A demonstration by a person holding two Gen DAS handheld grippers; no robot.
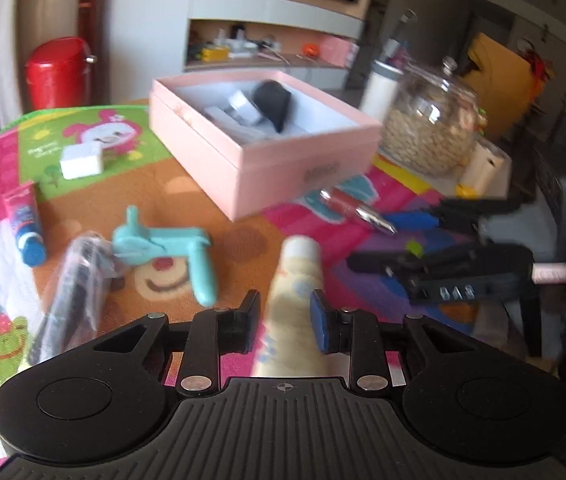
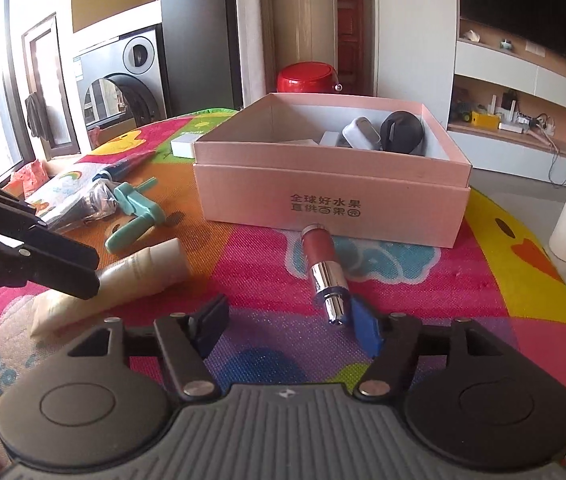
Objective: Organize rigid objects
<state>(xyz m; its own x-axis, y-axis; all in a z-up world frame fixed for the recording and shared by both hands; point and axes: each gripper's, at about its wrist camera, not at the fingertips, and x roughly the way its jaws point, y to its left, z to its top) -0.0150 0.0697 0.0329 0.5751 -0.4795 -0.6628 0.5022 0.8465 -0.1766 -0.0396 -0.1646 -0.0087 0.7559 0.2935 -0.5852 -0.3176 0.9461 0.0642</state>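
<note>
both pairs of jaws are seen spread apart. the cream tube is straddled by the left gripper, whose pads stand just off its sides without a firm clamp being shown. the right gripper is held wide open low over the colourful mat, with the metal end of the red lipstick lying just beside its blue right pad. the pink box is set toward the mat's far edge, a black object and white items inside it. a teal tool, a bagged dark item, a small blue-capped tube and a white block are spread toward the mat's left edge.
</note>
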